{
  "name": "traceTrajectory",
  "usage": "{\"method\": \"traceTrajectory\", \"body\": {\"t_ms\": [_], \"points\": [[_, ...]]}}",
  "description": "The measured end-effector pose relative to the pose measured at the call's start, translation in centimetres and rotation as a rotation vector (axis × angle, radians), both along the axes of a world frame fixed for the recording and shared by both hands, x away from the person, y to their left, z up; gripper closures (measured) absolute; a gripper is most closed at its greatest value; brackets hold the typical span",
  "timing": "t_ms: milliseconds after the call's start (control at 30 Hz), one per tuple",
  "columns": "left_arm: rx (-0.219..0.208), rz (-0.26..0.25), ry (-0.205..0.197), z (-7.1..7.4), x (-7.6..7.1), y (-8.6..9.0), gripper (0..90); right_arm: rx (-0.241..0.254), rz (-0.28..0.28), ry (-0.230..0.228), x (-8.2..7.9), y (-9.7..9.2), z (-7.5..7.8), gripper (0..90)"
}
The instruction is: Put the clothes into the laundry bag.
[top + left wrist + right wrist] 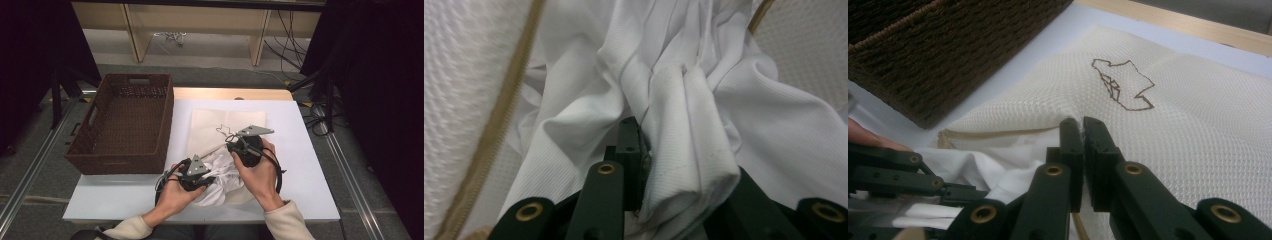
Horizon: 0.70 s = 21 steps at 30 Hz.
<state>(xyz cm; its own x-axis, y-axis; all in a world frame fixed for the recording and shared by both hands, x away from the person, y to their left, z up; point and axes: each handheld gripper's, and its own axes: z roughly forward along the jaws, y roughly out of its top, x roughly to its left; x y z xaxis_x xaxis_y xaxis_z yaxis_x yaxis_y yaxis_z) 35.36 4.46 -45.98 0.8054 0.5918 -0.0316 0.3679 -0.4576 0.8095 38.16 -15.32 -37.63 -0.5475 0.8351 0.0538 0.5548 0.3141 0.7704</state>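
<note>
Two hands work at the near middle of the desk (125, 200), each holding a tool. The left tool (192, 175) is clenched on a bunched fold of a white cloth (222, 172); in the left gripper view that fold (684, 140) is pinched between the black jaws and drapes over them. The right tool (245, 147) sits just beyond and to the right of the left one. In the right gripper view its jaws are closed together on the upper edge of a cream mesh bag (1198, 125), at the bag's opening, where a tan zipper (998, 132) runs along the rim. The white cloth (993, 170) lies partly inside that opening, spilling out toward the near edge of the desk. The mesh bag (210, 125) lies flat on the white desk top, stretching from the tools toward the far side, with a dark brown outline drawing (1123, 85) stitched or printed on its top face. A dark woven basket (100, 155) stands at the left of the desk, just beside the bag, its near right corner close to the left hand (172, 197). The right hand (260, 175) wraps around its tool from the near side.
</note>
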Motion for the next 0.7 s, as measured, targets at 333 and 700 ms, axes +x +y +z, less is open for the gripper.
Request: {"method": "traceTrajectory", "body": {"t_ms": [333, 700], "points": [[-0.07, 0.018, -0.003, 1.9, -0.4, 0.1, 76.4, -0.001, 0.003, -0.018, 0.0, 0.0, 0.0, 88.7], [-0.095, 0.049, 0.003, 2.5, 1.1, -1.3, 76.4, 0.007, 0.007, -0.028, -0.2, 0.0, 0.4, 88.7]]}}
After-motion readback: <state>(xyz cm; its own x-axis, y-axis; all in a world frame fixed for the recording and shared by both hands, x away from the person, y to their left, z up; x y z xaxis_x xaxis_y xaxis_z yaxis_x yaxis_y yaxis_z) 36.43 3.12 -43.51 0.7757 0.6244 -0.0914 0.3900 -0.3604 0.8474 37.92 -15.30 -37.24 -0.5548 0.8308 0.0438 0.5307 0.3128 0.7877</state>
